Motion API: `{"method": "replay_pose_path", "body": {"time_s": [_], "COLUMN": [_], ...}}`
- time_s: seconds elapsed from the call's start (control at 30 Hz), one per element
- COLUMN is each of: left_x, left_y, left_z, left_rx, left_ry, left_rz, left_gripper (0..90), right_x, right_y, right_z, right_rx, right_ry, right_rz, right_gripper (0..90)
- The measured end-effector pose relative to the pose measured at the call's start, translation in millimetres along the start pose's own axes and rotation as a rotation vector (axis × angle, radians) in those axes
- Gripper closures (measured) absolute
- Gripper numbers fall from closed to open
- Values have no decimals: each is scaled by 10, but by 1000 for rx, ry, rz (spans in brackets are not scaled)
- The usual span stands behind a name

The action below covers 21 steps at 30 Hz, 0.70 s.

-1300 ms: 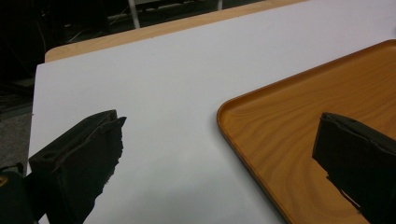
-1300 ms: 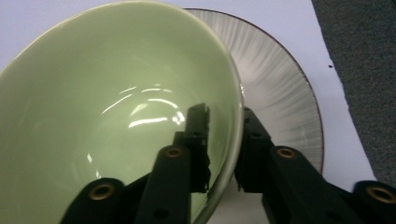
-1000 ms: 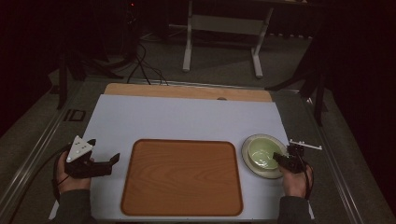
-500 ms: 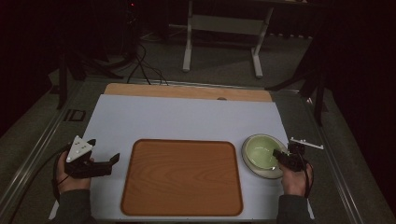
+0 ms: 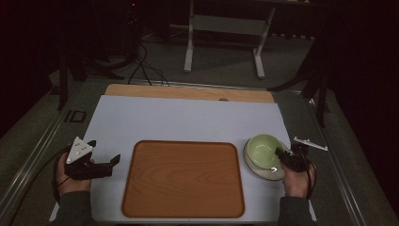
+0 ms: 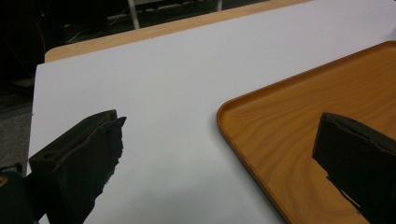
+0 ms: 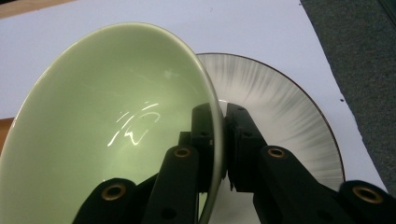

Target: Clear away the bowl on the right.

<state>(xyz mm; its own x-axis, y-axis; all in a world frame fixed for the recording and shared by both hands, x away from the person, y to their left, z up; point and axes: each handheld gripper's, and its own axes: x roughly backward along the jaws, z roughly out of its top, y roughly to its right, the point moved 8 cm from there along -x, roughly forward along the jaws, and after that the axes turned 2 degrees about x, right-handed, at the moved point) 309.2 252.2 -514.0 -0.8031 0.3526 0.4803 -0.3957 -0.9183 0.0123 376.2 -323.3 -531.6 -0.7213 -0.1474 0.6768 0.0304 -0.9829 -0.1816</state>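
Where the right gripper closes, its jaws pinch the near rim of a pale green bowl, one jaw inside the wall, one outside. Bowl: glazed, tilted, lifted at the gripped side above a white plate with grey radial streaks and a dark rim; plate lies directly beyond and beneath the jaws. In the high view, bowl and plate sit just left of the right gripper. Wooden tray: between both grippers, bare. Left gripper: jaws wide apart, holding nothing, beside the tray's left edge on the white table sheet.
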Motion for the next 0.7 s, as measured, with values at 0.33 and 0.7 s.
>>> {"method": "replay_pose_path", "body": {"time_s": [0.33,0.7], "left_x": [2,6], "left_y": [2,-4], "left_z": [2,5], "left_rx": [1,1], "left_ry": [1,5], "left_rz": [0,2], "left_gripper": [17,17], "right_x": [117,171], "right_y": [-145,-458], "right_z": [68,94], "right_rx": [34,101], "right_ry": [36,56], "right_rz": [24,69], "right_gripper": [825,825]}}
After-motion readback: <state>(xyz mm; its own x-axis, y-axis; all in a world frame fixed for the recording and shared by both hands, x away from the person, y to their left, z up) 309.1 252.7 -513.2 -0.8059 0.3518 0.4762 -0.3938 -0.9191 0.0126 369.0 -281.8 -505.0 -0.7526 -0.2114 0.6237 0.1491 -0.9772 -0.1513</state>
